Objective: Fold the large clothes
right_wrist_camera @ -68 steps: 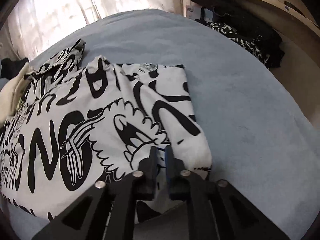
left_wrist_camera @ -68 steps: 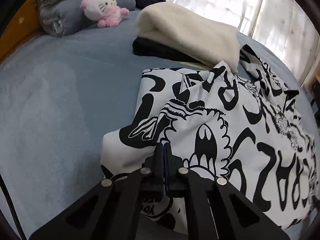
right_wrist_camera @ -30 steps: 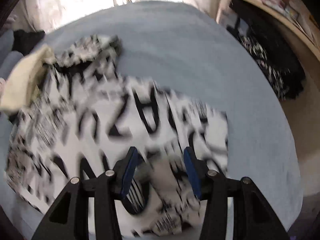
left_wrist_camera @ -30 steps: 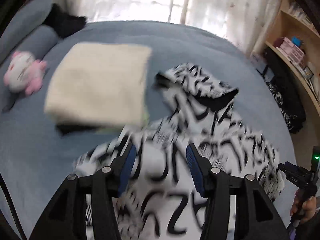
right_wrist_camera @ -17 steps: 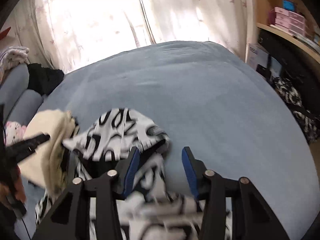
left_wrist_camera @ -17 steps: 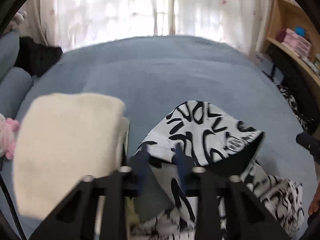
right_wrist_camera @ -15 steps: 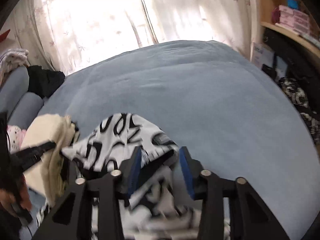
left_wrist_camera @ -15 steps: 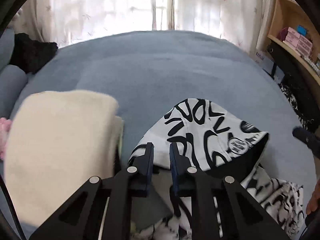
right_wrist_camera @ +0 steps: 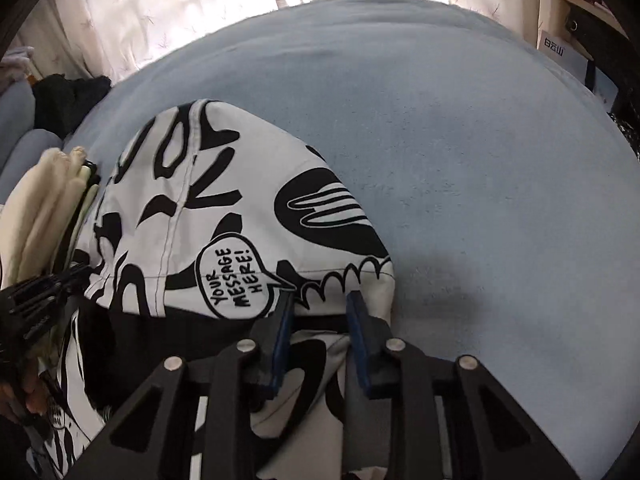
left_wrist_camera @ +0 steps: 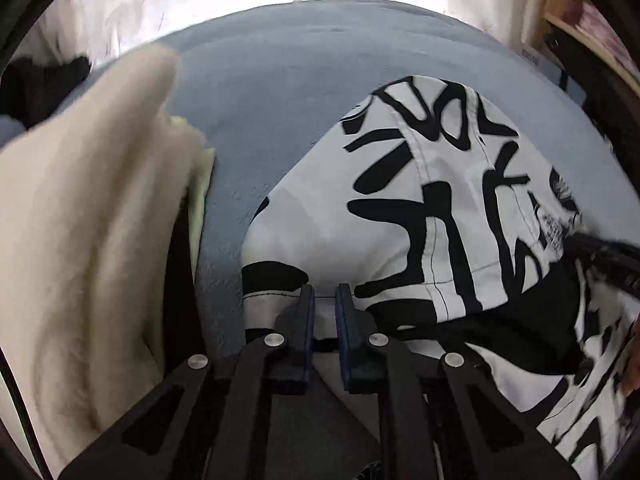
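Left wrist view: the left tongs (left_wrist_camera: pixel 325 294) sit in the lower middle of the frame, low over the bed (left_wrist_camera: pixel 304 80). Their fingers stand close together with a narrow gap, and the edge of the hood (left_wrist_camera: pixel 420 184) lies at their tips. I cannot tell if they really pinch this edge or are only about to. The hood belongs to the black-and-white hoodie (left_wrist_camera: pixel 552 392), whose body continues to the lower right. A folded cream cloth (left_wrist_camera: pixel 88 216) fills the left side, on top of something dark. At the right edge a black tip, probably the other tongs, touches the hood.

Right wrist view: the right tongs (right_wrist_camera: pixel 320 300) are in the lower middle, spread apart, with the hem of the hood between the fingers but not pressed. The hood lies flat on the bed in the left centre, and the cream cloth is at the left edge. A hand (right_wrist_camera: pixel 24 384) with the left tongs shows at the lower left.

As far as I can judge, the body is already folded narrower, and the hood is still open outward. It seems the step in hand is to fold the hood back over the body; after that a last fold of the body probably remains. Both tongs point forward, nearly level with the bed.
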